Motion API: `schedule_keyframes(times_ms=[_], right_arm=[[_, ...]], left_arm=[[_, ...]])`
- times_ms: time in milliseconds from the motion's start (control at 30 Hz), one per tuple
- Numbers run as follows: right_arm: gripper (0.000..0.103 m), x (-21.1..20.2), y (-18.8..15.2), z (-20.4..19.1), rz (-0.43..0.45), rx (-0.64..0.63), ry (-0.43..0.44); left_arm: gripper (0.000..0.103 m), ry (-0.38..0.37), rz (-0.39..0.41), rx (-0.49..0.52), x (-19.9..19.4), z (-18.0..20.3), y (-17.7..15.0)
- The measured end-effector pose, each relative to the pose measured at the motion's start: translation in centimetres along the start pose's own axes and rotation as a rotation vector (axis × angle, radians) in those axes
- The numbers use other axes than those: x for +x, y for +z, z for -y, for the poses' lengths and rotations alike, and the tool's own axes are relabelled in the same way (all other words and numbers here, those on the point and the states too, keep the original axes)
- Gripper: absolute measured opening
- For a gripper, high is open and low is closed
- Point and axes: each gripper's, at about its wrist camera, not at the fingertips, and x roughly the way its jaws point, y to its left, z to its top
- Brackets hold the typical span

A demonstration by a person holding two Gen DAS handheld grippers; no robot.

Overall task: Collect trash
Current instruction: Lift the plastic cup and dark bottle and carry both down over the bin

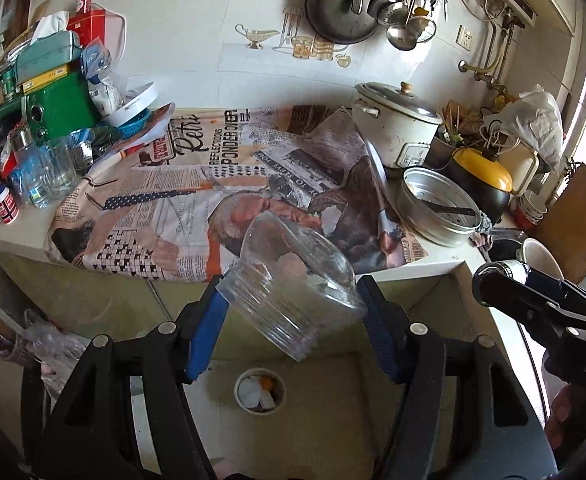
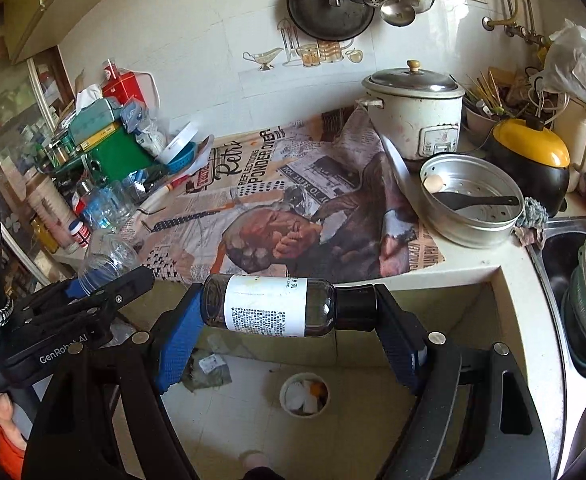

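My left gripper (image 1: pixel 293 294) is shut on a clear plastic container (image 1: pixel 293 280), held tilted between the blue pads (image 1: pixel 207 328) just off the counter's front edge. In the right wrist view, my right gripper (image 2: pixel 289 306) is shut on a dark brown bottle (image 2: pixel 269 306) with a white label and black cap, lying crosswise between its pads. A small round trash bin (image 1: pixel 259 390) with white scraps stands on the floor below both grippers, seen again as the bin (image 2: pixel 305 394). The left gripper with the clear container (image 2: pixel 109 254) shows at the right view's left edge.
A newspaper-print cloth (image 2: pixel 277 200) covers the counter. A rice cooker (image 2: pixel 417 116), a metal steamer pan (image 2: pixel 473 208) with an egg and spatula, and a yellow-lidded pot (image 2: pixel 531 152) stand on the right. Boxes, glasses and bottles (image 1: pixel 53 128) crowd the left. A sink (image 2: pixel 573 264) lies far right.
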Motion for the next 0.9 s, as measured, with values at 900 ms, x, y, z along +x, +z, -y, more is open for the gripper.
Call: schedule_keyframes(times_ms=[900], right_arm=[[0.079,30.8,-18.9,0.3,-0.442,0.096,-0.037]], left_arm=[[0.064,0.148,-0.248,-0.239,24.1,-18.3,-17.0]])
